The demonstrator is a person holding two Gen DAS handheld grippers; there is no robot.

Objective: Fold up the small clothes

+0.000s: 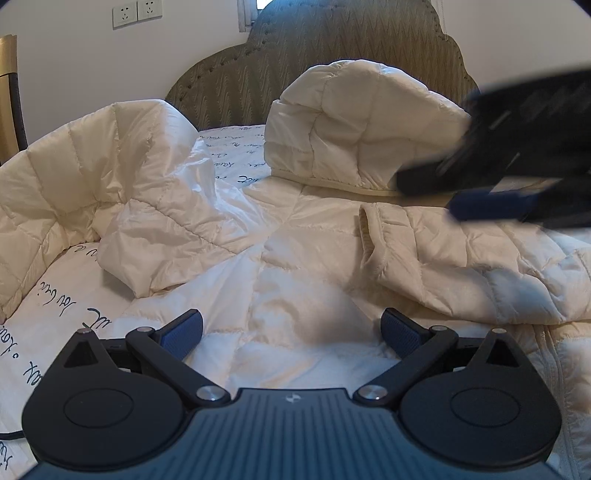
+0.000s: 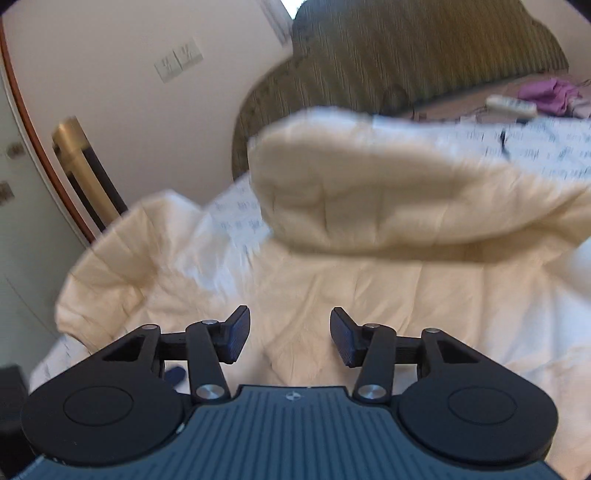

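Observation:
A cream quilted puffer jacket (image 1: 295, 258) lies spread on the bed. Its hood (image 1: 362, 129) stands up at the far side, one sleeve cuff (image 1: 373, 240) is folded across the body, and the other sleeve (image 1: 92, 184) bunches at the left. My left gripper (image 1: 291, 332) hovers over the jacket's body, jaws wide open and empty. My right gripper (image 1: 436, 192) reaches in from the right, blurred, beside the hood. In the right wrist view, the right gripper (image 2: 290, 336) stands partly open with nothing between its pads, above the jacket (image 2: 332, 288), the hood (image 2: 388, 199) ahead.
White bedding with dark script (image 1: 55, 306) covers the bed. A padded olive headboard (image 1: 332, 55) rises behind it, with wall sockets (image 1: 136, 13) to the left. A brass-coloured frame (image 2: 74, 147) stands by the wall. Purple clothes (image 2: 546, 94) lie at the far right of the bed.

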